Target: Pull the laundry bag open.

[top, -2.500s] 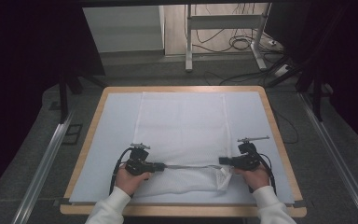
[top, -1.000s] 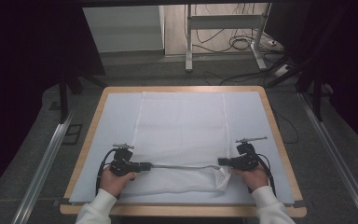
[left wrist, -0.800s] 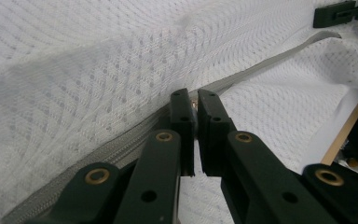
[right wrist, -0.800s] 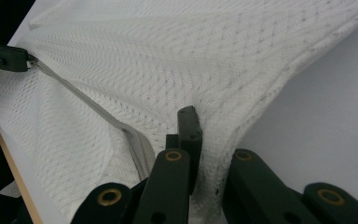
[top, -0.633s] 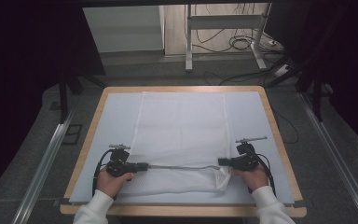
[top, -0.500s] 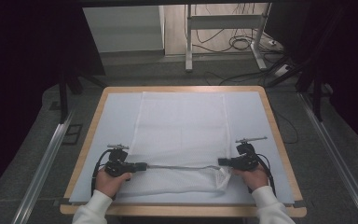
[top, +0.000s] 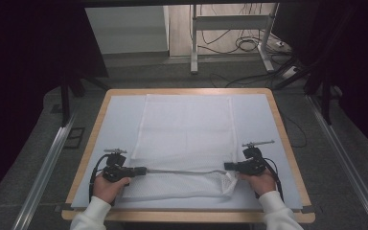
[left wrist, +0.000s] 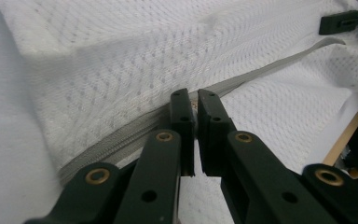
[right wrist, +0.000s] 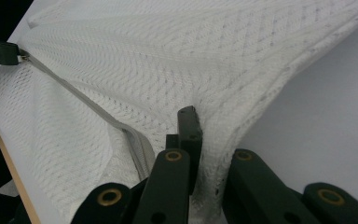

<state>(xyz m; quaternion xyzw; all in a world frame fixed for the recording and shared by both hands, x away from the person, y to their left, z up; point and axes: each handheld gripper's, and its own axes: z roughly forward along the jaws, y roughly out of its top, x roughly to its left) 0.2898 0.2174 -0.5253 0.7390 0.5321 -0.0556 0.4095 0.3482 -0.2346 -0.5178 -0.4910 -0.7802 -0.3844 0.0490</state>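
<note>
Right now the white mesh bag (top: 186, 139) lies flat on the table (top: 278, 124), its grey zipper (top: 182, 171) running crosswise near the front edge, stretched between the two hands. The left gripper (left wrist: 194, 100) is pinched on what looks like the zipper's slider, near the bag's left end, while the right gripper (top: 230, 166) is clamped on mesh at the right end. Any further pull would likely run along that zipper line, away from the right hand's anchoring grip
</note>
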